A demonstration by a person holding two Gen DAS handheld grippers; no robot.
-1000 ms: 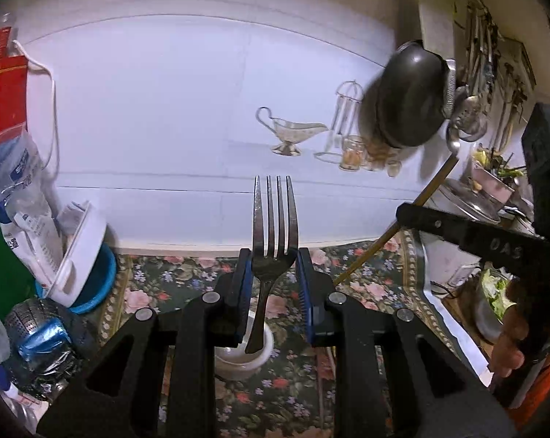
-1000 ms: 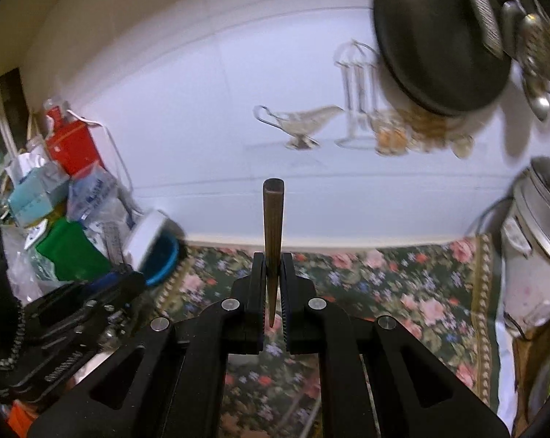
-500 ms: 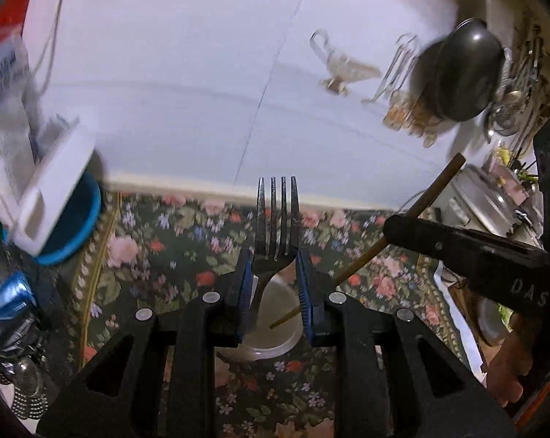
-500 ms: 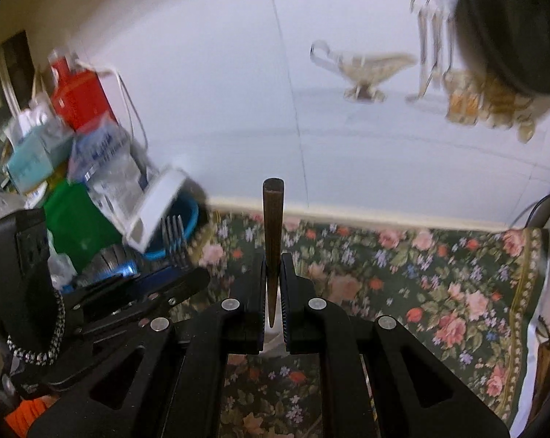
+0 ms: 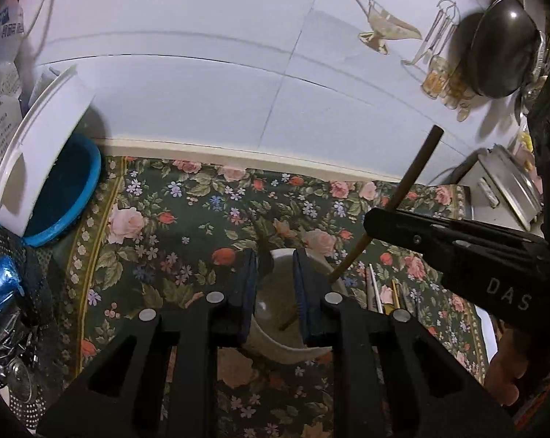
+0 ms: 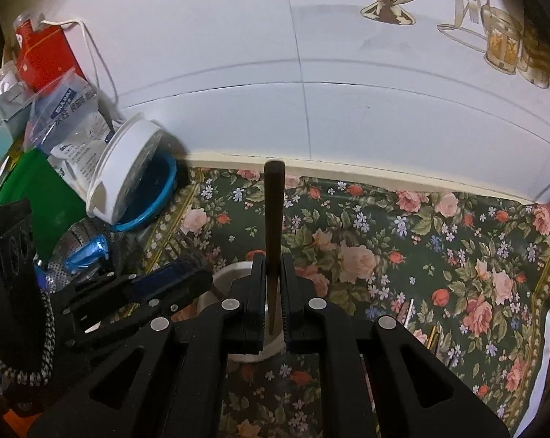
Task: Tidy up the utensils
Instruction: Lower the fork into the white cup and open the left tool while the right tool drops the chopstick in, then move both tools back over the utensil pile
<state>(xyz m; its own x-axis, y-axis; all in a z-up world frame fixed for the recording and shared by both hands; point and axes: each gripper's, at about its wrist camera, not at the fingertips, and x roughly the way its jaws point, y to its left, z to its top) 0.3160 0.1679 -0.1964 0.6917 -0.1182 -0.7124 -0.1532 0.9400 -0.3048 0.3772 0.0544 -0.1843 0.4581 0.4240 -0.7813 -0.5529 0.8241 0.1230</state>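
Observation:
A white cup (image 5: 280, 343) stands on the flowered tablecloth, right under both grippers. My left gripper (image 5: 275, 273) hangs over the cup's mouth with its jaws apart and nothing between them; the fork is not visible. My right gripper (image 6: 273, 273) is shut on a dark wooden chopstick (image 6: 273, 219), which also shows in the left wrist view (image 5: 402, 189). The chopstick's lower tip reaches down into the cup (image 6: 227, 281). The right gripper's black finger (image 5: 439, 241) crosses the left wrist view.
Loose chopsticks (image 5: 375, 292) lie on the cloth right of the cup, also in the right wrist view (image 6: 433, 332). A white lid and blue bowl (image 6: 136, 186) lean on the wall at left, with bags and boxes. A dark pan (image 5: 501, 47) hangs at right.
The fork that my left gripper held is gone from its jaws, which have opened. Both grippers have come down close over the cup, and the chopstick's tip has gone into it.

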